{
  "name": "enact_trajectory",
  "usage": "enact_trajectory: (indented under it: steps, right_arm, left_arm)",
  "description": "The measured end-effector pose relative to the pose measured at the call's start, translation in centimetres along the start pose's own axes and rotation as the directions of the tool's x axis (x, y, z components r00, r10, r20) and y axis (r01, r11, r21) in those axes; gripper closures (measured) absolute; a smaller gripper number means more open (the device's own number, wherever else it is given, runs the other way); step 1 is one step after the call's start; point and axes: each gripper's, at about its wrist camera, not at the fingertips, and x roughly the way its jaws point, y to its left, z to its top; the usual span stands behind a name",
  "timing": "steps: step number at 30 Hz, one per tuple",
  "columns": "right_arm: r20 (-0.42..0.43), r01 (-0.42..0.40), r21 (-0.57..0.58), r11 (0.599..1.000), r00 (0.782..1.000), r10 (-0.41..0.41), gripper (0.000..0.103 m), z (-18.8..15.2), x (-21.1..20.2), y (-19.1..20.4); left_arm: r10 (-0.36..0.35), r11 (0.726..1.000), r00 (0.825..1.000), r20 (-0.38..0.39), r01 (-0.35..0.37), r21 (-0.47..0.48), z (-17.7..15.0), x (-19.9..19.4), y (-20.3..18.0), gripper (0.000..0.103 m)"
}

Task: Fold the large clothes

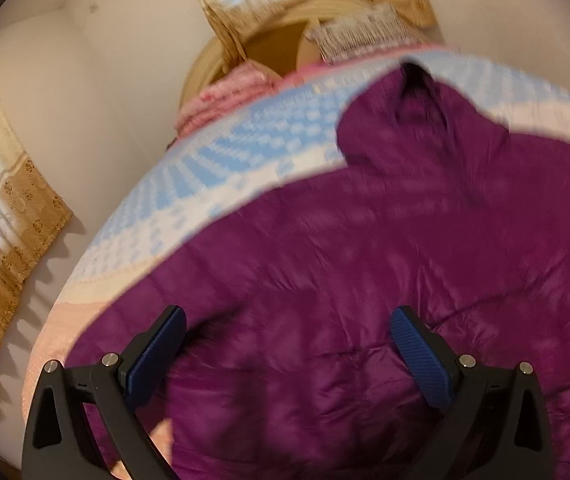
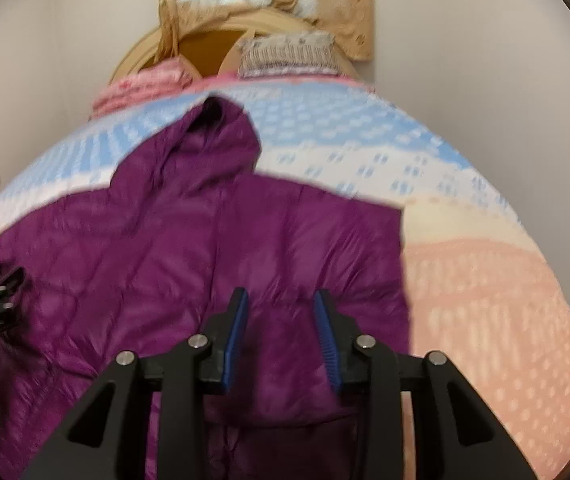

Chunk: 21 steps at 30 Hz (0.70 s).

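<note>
Right gripper [image 2: 281,336], jaws partly spread and pinching nothing, hovers over the purple jacket [image 2: 205,248] near its right edge; long axis runs away toward the hood [image 2: 213,128]. Left gripper [image 1: 285,344], wide open, hovers over the jacket's opposite side

We're seeing a purple quilted puffer jacket [image 2: 213,248] with slightly shiny nylon-looking cloth, lying on a matt blue-white-pink woven bedspread [image 2: 465,280].

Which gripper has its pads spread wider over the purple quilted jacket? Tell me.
The left gripper: its blue pads stand far apart above the purple quilted hooded jacket. The right gripper holds its pads much closer.
</note>
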Motion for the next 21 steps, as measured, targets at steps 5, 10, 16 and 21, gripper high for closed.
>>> enact_trajectory:
  steps: [5,10,16,21]
  right_arm:
    - [-0.055,-0.008,0.039,0.999,0.998,0.01,0.067,-0.6,1.6,-0.8]
    - [-0.05,0.043,-0.006,0.999,0.998,-0.044,0.067,-0.9,1.2,0.1]
    - [-0.055,0.07,-0.028,0.997,0.996,-0.071,0.067,-1.0,1.7,0.4]
    - [-0.054,0.085,-0.039,0.996,0.995,-0.087,0.067,-1.1,1.7,0.6]
  left_arm:
    - [0.005,0.999,1.0,-0.004,-0.005,0.037,-0.6,1.0,-1.8,0.001]
    - [-0.013,1.0,1.0,0.004,0.013,0.028,-0.9,1.5,-1.8,0.001]
    - [-0.03,0.999,1.0,0.0,0.03,0.009,-1.1,1.9,-1.3,0.001]
    - [-0.035,0.999,0.999,-0.003,0.035,0.008,-1.1,2.0,-1.3,0.001]
